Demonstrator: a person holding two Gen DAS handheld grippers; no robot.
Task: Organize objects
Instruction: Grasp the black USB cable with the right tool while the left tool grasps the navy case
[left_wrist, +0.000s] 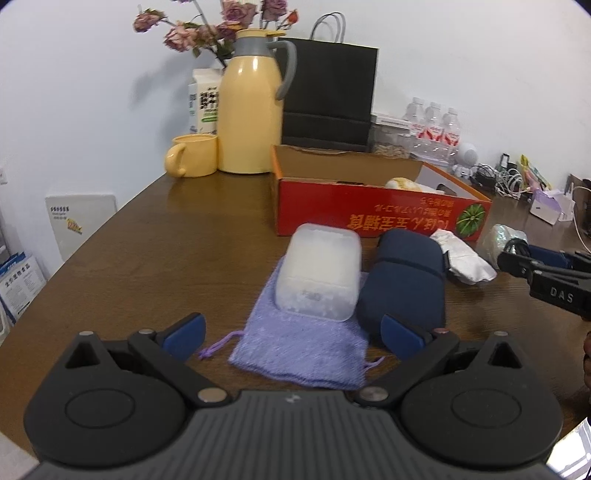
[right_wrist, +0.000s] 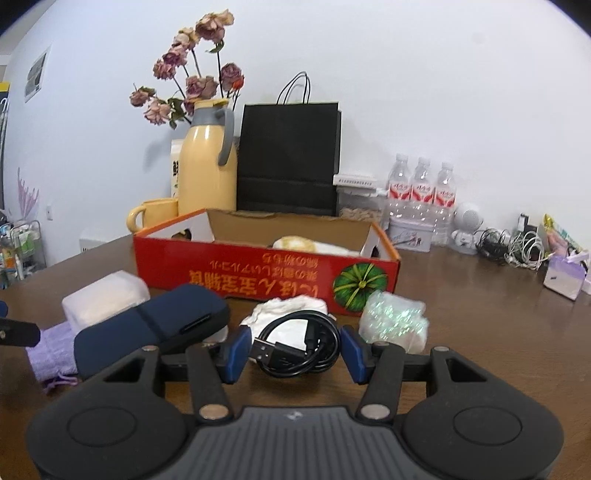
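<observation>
Black USB cable (right_wrist: 299, 345), coiled, sits clamped between the blue pads of the right gripper (right_wrist: 295, 349); pads touch the coil on both sides and it looks lifted just clear of the wooden table (right_wrist: 480, 332), though contact underneath cannot be ruled out. White crumpled cloth (right_wrist: 284, 308) lies directly behind it, iridescent wrapped bundle (right_wrist: 393, 319) just beside on the right, navy case (right_wrist: 147, 321) on the left. Red cardboard box (right_wrist: 258, 273) stands open behind these, some items already inside; judged the likely destination.

Left gripper (left_wrist: 291, 334): jaws wide apart, nothing between them, hovering over the purple knit pouch (left_wrist: 303, 350), on which rests the frosted plastic box (left_wrist: 317, 273).

Risks, judged: grip bears on a springy loop, so the coil may squirm out or unwind. The loose plug end could snag the cloth or box wall on the way over.
</observation>
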